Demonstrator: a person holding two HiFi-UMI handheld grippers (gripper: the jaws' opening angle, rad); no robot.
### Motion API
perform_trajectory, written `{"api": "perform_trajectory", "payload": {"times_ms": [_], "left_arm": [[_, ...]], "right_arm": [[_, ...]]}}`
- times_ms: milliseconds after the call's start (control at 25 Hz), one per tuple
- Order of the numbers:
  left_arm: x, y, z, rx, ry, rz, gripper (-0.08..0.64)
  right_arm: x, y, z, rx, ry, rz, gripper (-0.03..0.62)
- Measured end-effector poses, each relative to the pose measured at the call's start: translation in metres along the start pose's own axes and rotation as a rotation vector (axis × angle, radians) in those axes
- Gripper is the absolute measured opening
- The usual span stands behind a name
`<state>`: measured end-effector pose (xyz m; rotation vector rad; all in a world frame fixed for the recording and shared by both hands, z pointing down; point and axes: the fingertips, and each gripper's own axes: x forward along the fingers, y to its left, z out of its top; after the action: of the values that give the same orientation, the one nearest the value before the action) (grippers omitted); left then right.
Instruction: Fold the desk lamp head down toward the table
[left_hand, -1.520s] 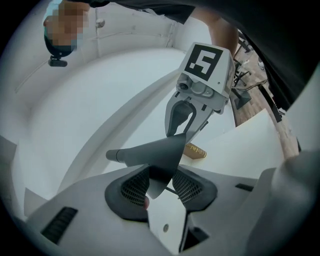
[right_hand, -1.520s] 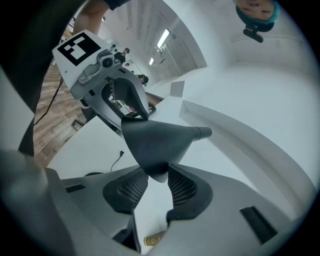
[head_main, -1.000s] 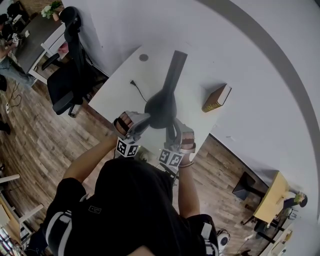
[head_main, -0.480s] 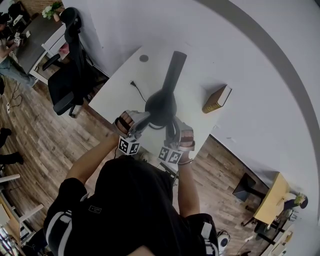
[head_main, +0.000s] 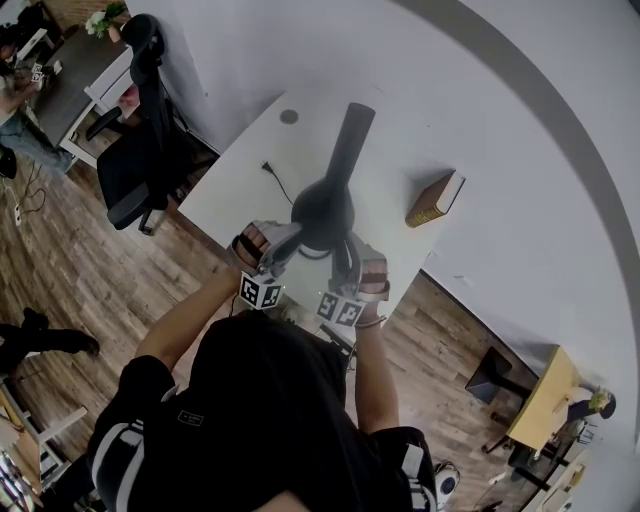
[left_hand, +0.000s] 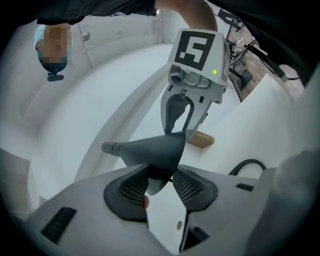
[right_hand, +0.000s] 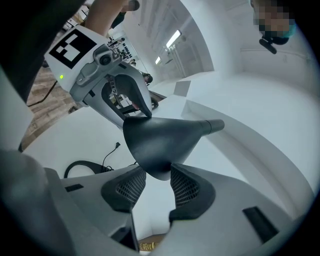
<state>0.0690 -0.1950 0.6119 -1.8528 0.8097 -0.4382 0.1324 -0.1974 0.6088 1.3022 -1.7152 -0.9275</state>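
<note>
- The lamp head (head_main: 322, 210), a dark cone, sits over the near part of the white table (head_main: 240, 195), between the two tools.
- Its dark arm (head_main: 352, 135) runs away from the head towards the table's far side.
- The left tool (left_hand: 161, 187) comes in from the near left. Its jaws stand fairly wide, with the lower edge of the lamp head dipping between them. Both mesh pads (left_hand: 134, 186) lie against the cone, so this tool has hold of it.
- The right tool (right_hand: 157, 187) comes in from the near right, opposite the other one. Its jaws have just been opening and also stand wide. The rounded edge of the lamp head hangs between its pads (right_hand: 186, 189), and the ends of both pads meet the cone.
- In each gripper view the other tool shows beyond the cone, its fingers at the opposite rim.
- A brown book (head_main: 433, 198) lies on the table's right side, well apart from the lamp.
- A black cable (head_main: 272, 178) trails over the table to the left of the lamp.
- A black office chair (head_main: 140, 150) stands on the wood floor (head_main: 80, 270), off the table's left edge.
</note>
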Motion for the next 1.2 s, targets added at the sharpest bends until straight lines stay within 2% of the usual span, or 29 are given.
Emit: {"api": "perform_trajectory", "payload": {"times_ms": [280, 600, 720, 800, 920, 1080, 1200], "left_arm": [[-0.002, 0.0, 0.0, -0.004, 0.009, -0.017, 0.174], [-0.017, -0.004, 0.004, -0.07, 0.019, -0.051, 0.199], [-0.029, 0.001, 0.005, -0.098, 0.023, -0.053, 0.207], [-0.036, 0.009, 0.003, -0.155, 0.037, -0.047, 0.209], [-0.045, 0.032, 0.0, -0.301, 0.056, -0.013, 0.205], [-0.053, 0.075, -0.003, -0.547, 0.085, 0.047, 0.134], [-0.055, 0.109, -0.001, -0.683, 0.1, 0.087, 0.09]], "right_arm": [[-0.001, 0.002, 0.001, -0.005, 0.009, 0.005, 0.17], [-0.014, 0.008, 0.002, 0.02, 0.03, 0.048, 0.202], [-0.026, 0.007, 0.001, 0.069, 0.053, 0.059, 0.202], [-0.035, 0.004, 0.002, 0.141, 0.06, 0.069, 0.202], [-0.046, -0.008, 0.007, 0.299, 0.065, 0.079, 0.199], [-0.053, -0.041, 0.014, 0.697, 0.073, 0.061, 0.157], [-0.055, -0.068, 0.024, 0.896, 0.05, 0.031, 0.124]]}}
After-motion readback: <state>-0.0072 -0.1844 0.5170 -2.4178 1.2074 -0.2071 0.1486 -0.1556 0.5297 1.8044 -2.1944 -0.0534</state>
